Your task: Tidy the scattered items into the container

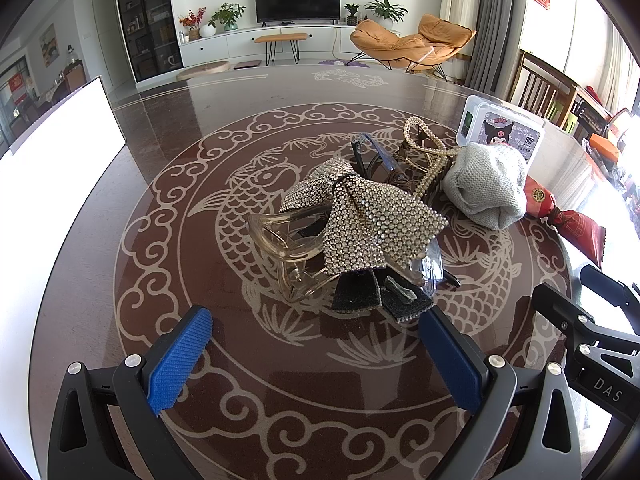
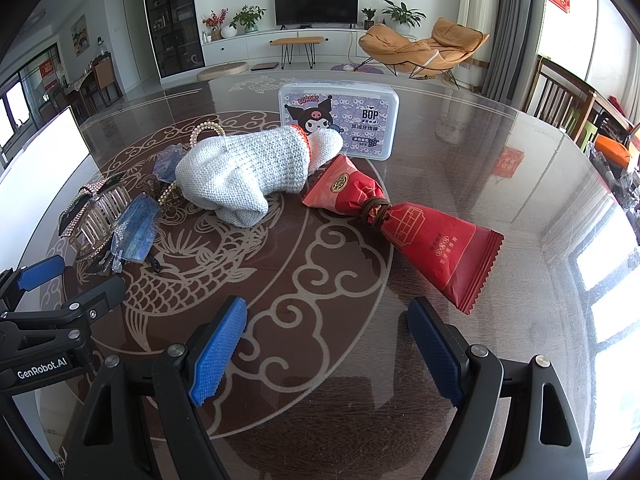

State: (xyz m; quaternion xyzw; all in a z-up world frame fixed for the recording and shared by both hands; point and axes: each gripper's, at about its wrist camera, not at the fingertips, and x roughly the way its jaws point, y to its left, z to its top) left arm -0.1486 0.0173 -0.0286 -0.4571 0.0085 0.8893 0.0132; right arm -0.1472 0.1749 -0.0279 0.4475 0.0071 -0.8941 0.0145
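Glossy dark patterned glass bench [image 1: 168, 360] | left claw [image 1: 316, 356] released, empty, near rhinestone bow hair clip [image 1: 360, 216], tangled with glasses: risks dragging | right claw [image 2: 326, 344] released, before red twisted snack packet [image 2: 400, 216]: slippery | container unidentifiable

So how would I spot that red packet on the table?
Find the round table with the pale fish pattern. Just right of the grey knitted glove lies the red packet. It is the only red thing there, tied in the middle with brown cord like a wrapped sweet.
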